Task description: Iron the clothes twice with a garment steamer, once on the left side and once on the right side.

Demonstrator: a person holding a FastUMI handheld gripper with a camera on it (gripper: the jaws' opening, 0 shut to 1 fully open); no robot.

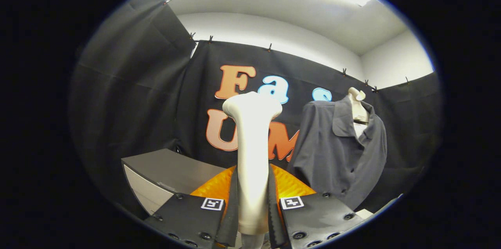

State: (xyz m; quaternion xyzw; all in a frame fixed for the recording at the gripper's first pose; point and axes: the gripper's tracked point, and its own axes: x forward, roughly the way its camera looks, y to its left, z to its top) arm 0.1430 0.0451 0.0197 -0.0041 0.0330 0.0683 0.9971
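While the tool [252, 217] clamps both fingers on the handle of the white garment steamer [252, 139], the steamer stands upright between them, its wide head at the top. Right of the steamer and beyond it, apart from it, a dark grey shirt [338, 155] hangs on a pale mannequin [357, 108]. Left of the steamer sits a grey cabinet [164, 172].

The garment steamer [252, 155] looks like smooth, slightly glossy plastic; both fingers of the gripper [253, 217] press on its handle. The shirt [336, 151] is matt woven cloth with soft folds, hung on a smooth, pale mannequin neck [357, 104]. The cabinet [164, 174] has a flat, matt, laminate-like top.
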